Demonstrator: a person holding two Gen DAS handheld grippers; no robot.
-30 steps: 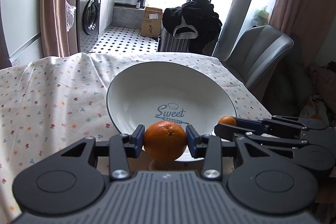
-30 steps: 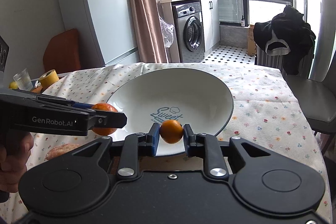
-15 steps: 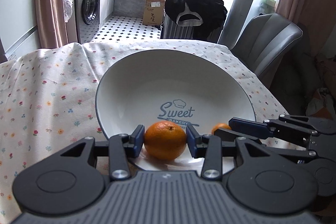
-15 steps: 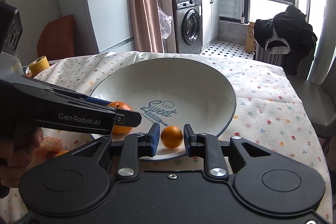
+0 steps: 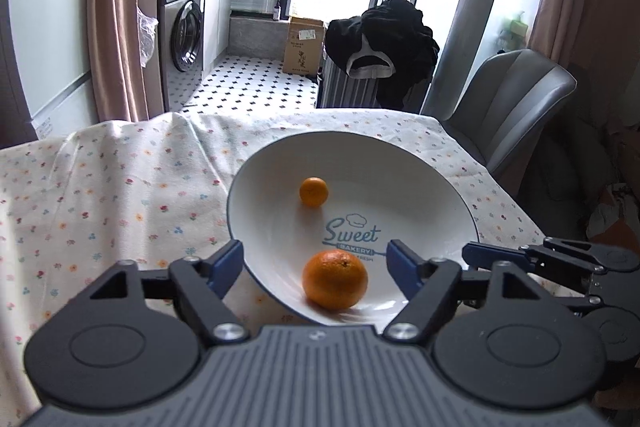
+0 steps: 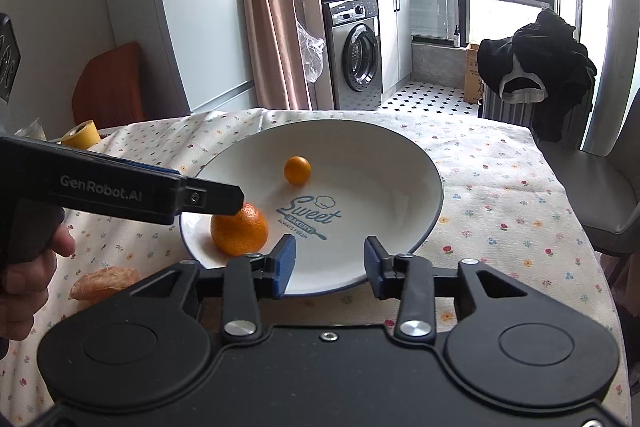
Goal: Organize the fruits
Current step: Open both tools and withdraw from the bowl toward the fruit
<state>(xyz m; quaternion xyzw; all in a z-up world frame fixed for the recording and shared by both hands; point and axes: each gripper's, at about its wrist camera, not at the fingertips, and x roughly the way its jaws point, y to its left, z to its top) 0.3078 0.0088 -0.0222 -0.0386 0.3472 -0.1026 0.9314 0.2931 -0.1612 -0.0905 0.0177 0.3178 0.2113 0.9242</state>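
Note:
A white "Sweet Bakery" plate [image 5: 424, 179] [image 6: 400, 163] lies on the flowered tablecloth. A large orange [image 5: 335, 279] [image 6: 239, 229] rests in the plate near its front rim. A small orange [image 5: 313, 191] [image 6: 297, 169] rests farther in. My left gripper [image 5: 315, 267] is open and empty, its fingers either side of the large orange without touching it. My right gripper [image 6: 330, 263] is open and empty over the plate's near rim. The left gripper's finger [image 6: 208, 197] crosses above the large orange in the right wrist view.
A peeled orange [image 6: 105, 281] lies on the cloth left of the plate. A yellow tape roll [image 6: 82, 133] sits at the far left table edge. A grey chair [image 5: 512, 107] stands right of the table. The right gripper's fingers [image 5: 520, 257] show at the plate's right.
Both grippers opened and let go of their oranges, which now lie in the plate. Both grippers drew back a little from the plate.

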